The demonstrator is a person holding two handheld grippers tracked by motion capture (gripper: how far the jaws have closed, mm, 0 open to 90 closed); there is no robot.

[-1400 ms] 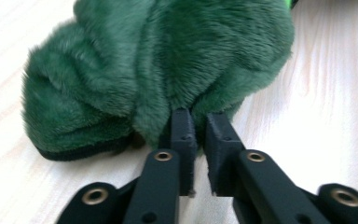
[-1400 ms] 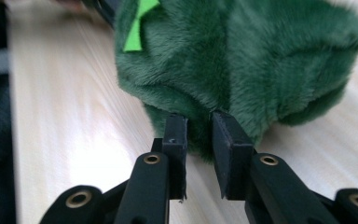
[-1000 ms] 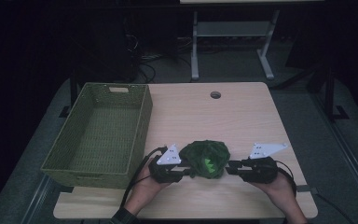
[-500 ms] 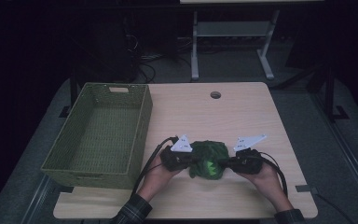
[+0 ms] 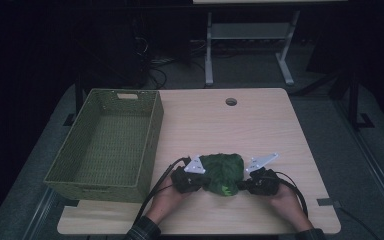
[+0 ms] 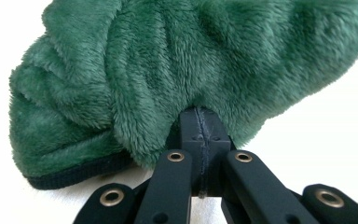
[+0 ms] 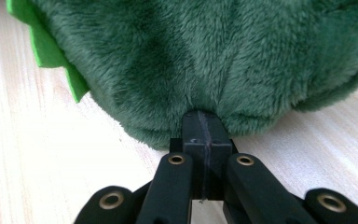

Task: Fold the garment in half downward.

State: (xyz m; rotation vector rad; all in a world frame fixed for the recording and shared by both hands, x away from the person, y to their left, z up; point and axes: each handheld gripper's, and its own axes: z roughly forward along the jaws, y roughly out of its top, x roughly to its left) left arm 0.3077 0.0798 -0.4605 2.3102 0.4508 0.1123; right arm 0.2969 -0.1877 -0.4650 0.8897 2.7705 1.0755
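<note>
Where the person's forearms come in at the near edge of the table [image 5: 260, 130], each hand carries a gripper, and both are pressed into a bundled green fleece cloth [image 5: 222, 173] that lies between them on the wood, near the front and a little right of the middle. The left gripper [image 5: 196, 181] has its jaws clamped together on a pinch of the pile on the cloth's left side; in the left gripper view the black tips [image 6: 200, 133] meet along a thin seam with fleece [image 6: 177, 70] bunched over them. The right gripper [image 5: 252, 184] bites the opposite side in the same way, tips [image 7: 204, 135] closed tight and buried in the fleece [image 7: 214, 60], beside a bright green felt edge [image 7: 46, 51]. Taking the cloth from both sides at once looks meant to keep the soft bundle from sagging or unrolling when lifted. Farther off to the left stands an empty green woven basket [image 5: 152, 130], close by the cloth and likely where it is bound. Beyond that, a round cable hole [image 5: 231, 101] sits near the table's far edge.
</note>
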